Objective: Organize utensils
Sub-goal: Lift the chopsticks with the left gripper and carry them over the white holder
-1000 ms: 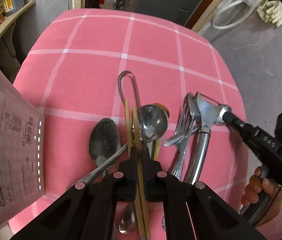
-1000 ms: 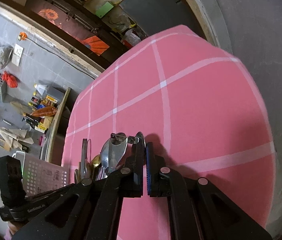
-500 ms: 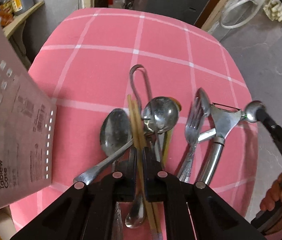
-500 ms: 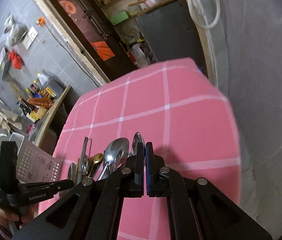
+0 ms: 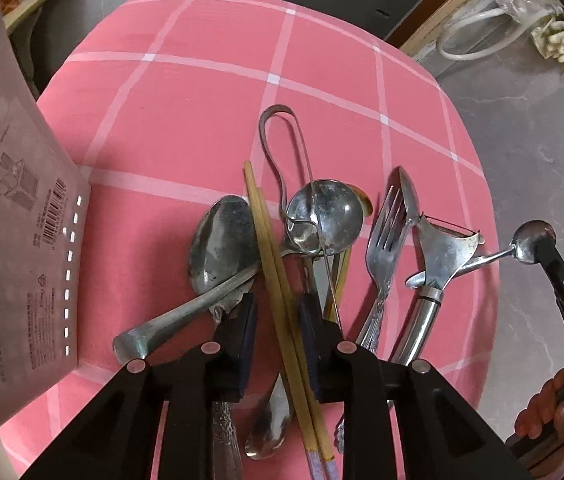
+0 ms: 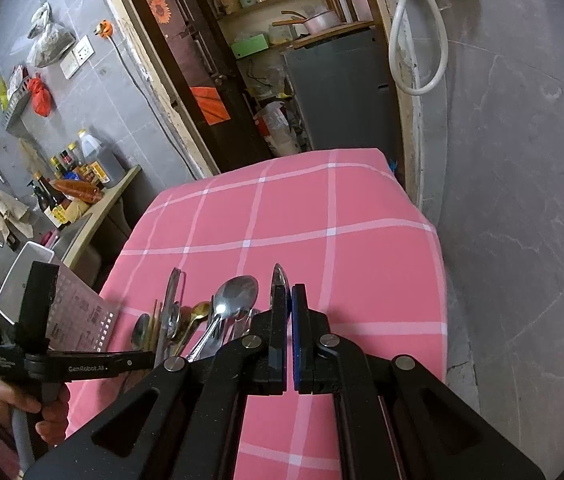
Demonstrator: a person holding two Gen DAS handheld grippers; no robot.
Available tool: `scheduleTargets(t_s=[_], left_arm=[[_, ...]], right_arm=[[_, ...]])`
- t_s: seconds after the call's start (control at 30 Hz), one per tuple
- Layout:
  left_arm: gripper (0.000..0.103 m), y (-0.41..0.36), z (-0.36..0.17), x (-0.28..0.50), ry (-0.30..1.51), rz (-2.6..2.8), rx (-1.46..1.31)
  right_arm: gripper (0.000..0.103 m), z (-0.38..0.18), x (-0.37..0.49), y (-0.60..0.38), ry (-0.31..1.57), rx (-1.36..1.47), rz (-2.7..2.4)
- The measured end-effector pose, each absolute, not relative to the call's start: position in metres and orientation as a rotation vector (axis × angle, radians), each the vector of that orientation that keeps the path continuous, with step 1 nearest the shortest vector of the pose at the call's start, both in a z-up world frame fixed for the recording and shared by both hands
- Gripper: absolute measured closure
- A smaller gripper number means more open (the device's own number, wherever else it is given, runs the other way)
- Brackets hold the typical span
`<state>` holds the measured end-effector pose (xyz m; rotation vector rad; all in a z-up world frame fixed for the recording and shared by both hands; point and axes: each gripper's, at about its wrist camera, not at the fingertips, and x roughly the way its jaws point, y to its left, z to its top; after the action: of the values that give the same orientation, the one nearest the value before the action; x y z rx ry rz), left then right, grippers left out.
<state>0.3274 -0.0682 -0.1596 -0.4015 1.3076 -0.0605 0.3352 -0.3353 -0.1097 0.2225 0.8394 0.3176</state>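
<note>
Risk I see: the left hand-held gripper (image 5: 275, 318) has its jaws opening around the wooden chopsticks (image 5: 271, 260), pads not pressing, so they could roll onto the tangled pile on the pink checked table (image 5: 185, 120). Going rightwards: perforated plastic case (image 5: 9, 240), dull oval spoon (image 5: 221, 248), shiny round ladle (image 5: 324, 216), fork (image 5: 382, 248), peeler (image 5: 442, 256). The right hand-held gripper (image 6: 290, 320) is clamped on a small spoon (image 5: 522, 246), slick metal that might slip.

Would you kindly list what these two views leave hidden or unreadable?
- Left wrist view: chopsticks' lower ends cut off by the frame edge.
- Left wrist view: utensil case's inside unseen; only its outer wall shows.
- Right wrist view: the right gripper's finger hides most of the spoon.
</note>
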Motion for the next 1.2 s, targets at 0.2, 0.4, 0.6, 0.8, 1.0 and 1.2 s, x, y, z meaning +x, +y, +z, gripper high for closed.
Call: scheduleTargets(t_s=[0.2,0.4,0.6,0.8,1.0,1.2], left_arm=[[0.096,-0.067,-0.163,0.326,1.308,-0.079,-0.433],[0.096,-0.072,-0.147,0.311,1.239,-0.123,-0.424],[0.096,-0.082,-0.106,0.292,1.075,-0.191,-0.384],[0.096,-0.085,-0.055,0.283,0.908,-0.222,-0.36],[0.096,-0.069,-0.002,0.28,0.733,-0.22,-0.357],[0.096,-0.029,0.048,0.269,0.584,-0.184,-0.351]], right_arm=[[0.1,-0.104,0.327,-0.326,0.839,0.2,0.309],[0.1,-0.085,0.309,-0.328,0.766,0.165,0.267],[0.101,-0.06,0.293,-0.329,0.709,0.152,0.241],[0.101,-0.023,0.273,-0.316,0.629,0.092,0.245],[0.101,0.025,0.253,-0.289,0.525,0.009,0.272],[0.101,0.073,0.247,-0.249,0.416,-0.003,0.352]])
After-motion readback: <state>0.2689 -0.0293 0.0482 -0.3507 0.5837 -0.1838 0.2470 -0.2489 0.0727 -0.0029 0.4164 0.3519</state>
